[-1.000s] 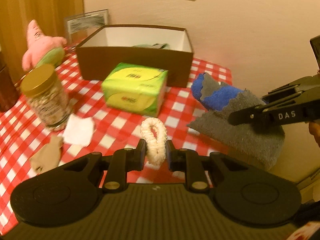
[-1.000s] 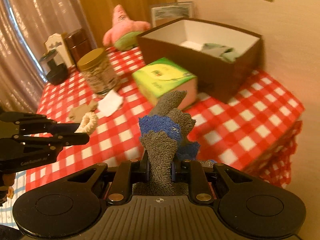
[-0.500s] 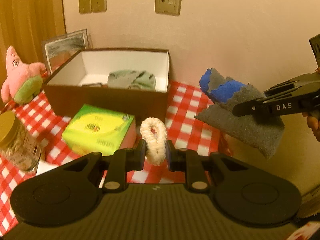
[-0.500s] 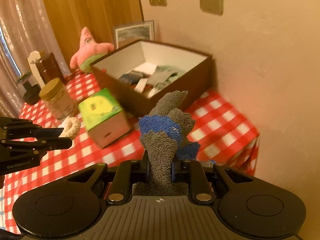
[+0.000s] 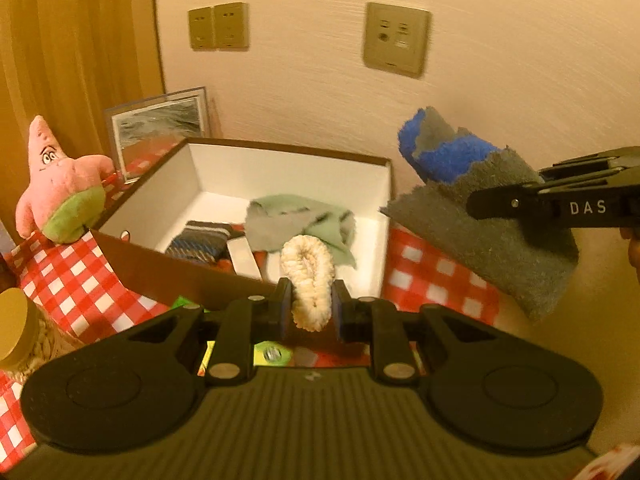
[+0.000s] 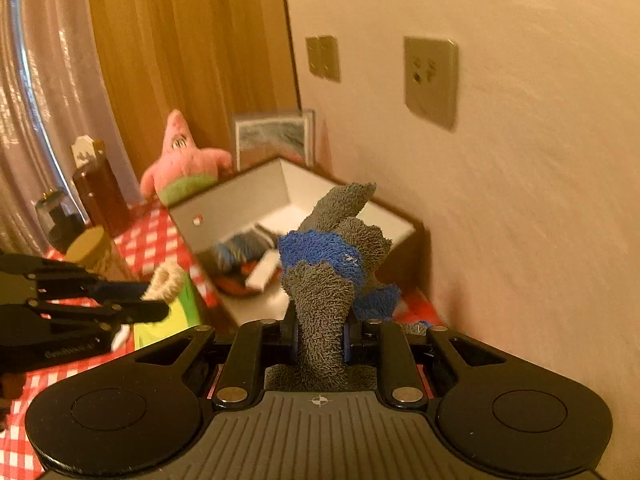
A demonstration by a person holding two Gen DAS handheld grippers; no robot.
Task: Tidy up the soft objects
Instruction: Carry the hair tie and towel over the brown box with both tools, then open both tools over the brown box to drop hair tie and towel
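Observation:
My left gripper (image 5: 308, 312) is shut on a cream knitted loop (image 5: 307, 276), held in the air at the near wall of the brown box (image 5: 168, 268). The loop also shows in the right wrist view (image 6: 164, 284). My right gripper (image 6: 320, 340) is shut on a grey and blue sock (image 6: 332, 264), held in the air to the right of the box (image 6: 400, 256); the sock shows in the left wrist view (image 5: 480, 208) too. Inside the box lie a green cloth (image 5: 296, 220) and a striped sock (image 5: 200, 240).
A pink star plush (image 5: 60, 188) and a framed picture (image 5: 160, 132) stand left of the box on the red checked cloth (image 5: 64, 280). A gold-lidded jar (image 5: 16, 332) and a green tissue pack (image 6: 168, 324) sit nearer. A wall is close behind and to the right.
Both grippers have risen and moved toward the box with their loads. The box interior now shows from above, and the tissue pack has dropped below the left gripper.

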